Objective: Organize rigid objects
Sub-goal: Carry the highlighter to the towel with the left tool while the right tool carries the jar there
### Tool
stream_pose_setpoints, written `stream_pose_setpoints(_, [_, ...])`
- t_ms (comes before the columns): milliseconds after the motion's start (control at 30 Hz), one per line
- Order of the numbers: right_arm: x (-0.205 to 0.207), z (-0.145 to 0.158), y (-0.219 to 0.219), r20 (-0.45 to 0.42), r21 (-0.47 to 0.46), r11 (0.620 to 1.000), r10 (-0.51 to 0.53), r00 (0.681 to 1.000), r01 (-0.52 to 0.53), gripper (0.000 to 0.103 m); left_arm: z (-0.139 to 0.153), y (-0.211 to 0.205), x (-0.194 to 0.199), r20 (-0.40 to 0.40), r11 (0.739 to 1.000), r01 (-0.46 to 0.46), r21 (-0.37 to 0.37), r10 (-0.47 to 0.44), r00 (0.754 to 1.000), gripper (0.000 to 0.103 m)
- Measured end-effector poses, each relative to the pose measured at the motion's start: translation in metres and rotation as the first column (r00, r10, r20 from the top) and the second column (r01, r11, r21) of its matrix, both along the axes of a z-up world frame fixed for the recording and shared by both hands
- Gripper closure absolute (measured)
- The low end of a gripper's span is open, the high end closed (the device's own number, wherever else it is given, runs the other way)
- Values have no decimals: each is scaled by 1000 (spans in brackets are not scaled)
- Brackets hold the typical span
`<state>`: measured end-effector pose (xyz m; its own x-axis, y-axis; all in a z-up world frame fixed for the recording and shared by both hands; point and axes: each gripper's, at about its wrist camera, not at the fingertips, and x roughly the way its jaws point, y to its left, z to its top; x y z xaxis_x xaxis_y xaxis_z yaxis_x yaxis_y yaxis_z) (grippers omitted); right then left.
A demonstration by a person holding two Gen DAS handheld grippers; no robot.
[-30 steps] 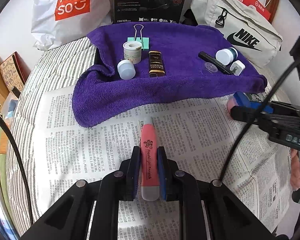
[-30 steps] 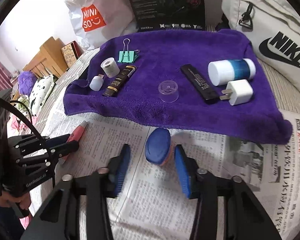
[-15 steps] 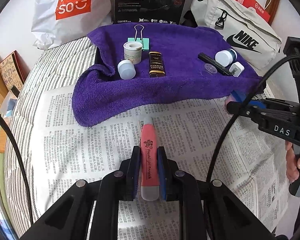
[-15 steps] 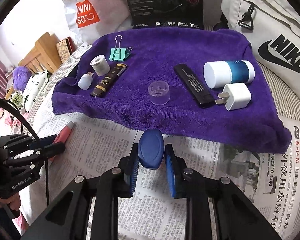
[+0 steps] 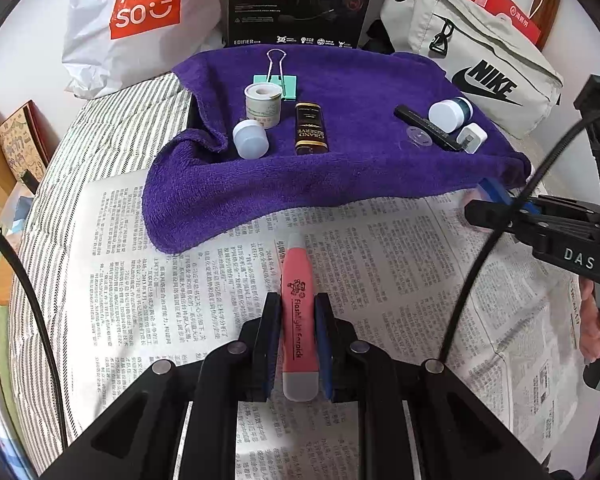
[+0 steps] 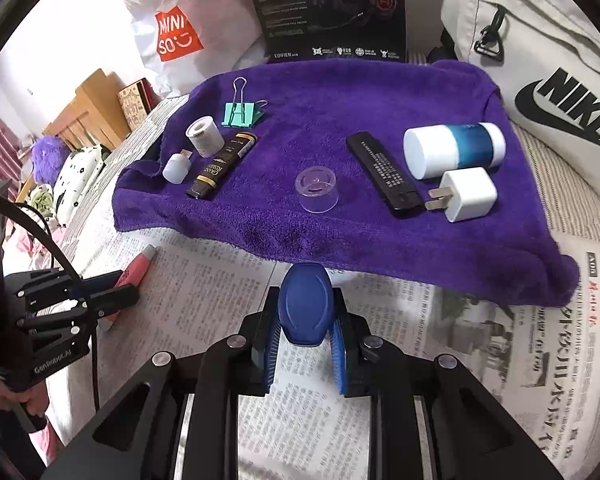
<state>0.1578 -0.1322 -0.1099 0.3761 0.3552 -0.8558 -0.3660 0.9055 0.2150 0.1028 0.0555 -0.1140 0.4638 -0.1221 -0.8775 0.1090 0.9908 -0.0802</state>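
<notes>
Left gripper [image 5: 296, 334] clamps pink earpick [image 5: 294, 300]; right gripper [image 6: 305, 330] clamps blue-capped item [image 6: 305, 307], likely bound for purple towel [image 6: 340, 152].

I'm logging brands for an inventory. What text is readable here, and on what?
"MINISO": white shopping bag
"NIKE": grey bag
"EDIFIER": black box; its small print is unreadable
"GRAND RESERVE": dark tube
"Flashlight Earpick": pink pen, in the left gripper
"DAS": right gripper
"GenRobot.AI": left gripper
Newspaper: Chinese print, too small
Black bar: print too small
</notes>
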Motion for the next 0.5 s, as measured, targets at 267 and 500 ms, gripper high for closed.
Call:
stream_pose_setpoints(267, [-16, 12, -20, -1, 7, 1000, 0, 1000, 0, 81, 11, -4, -7, 8, 1000, 0, -14, 0, 1000, 86])
stream_pose_setpoints(500, [-23, 16, -36, 6, 10, 1000, -18, 1000, 18, 81, 29, -15, -7, 37, 1000, 17, 19, -18, 999, 86])
